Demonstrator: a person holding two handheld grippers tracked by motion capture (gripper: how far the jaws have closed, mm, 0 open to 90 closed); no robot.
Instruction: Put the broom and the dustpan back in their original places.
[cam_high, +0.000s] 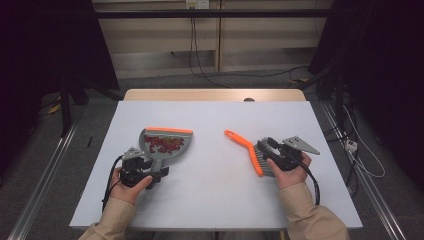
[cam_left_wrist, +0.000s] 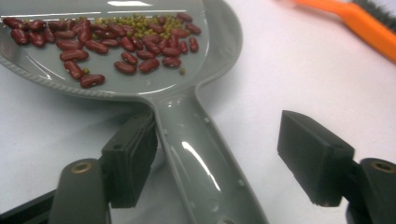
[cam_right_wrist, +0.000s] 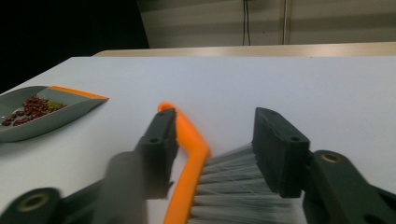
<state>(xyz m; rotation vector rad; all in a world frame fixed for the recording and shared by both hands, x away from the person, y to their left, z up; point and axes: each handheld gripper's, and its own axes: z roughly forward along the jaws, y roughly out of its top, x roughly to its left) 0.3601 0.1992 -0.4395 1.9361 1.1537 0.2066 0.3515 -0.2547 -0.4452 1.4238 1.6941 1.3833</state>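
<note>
Now dustpan (cam_left_wrist: 140, 79) w/ red beans (cam_left_wrist: 93, 44), green bits (cam_left_wrist: 135, 23).

High view: set above the person's edge of the table (cam_high: 215, 200), aimed forward and down; the whole tabletop is taken in, with floor and wall toward 12 o'clock. Left gripper view: carried low and close behind the jaws, aimed along the dustpan (cam_left_wrist: 140, 70) handle toward 11 o'clock; the brush (cam_left_wrist: 369, 28) is caught at 1 o'clock. Right gripper view: carried near table level, aimed across the brush (cam_right_wrist: 191, 154) toward the far wall; the dustpan (cam_right_wrist: 46, 112) is seen at 9 o'clock. Dustpan (cam_high: 162, 145) and brush (cam_high: 247, 150) are shared by all three.
</note>
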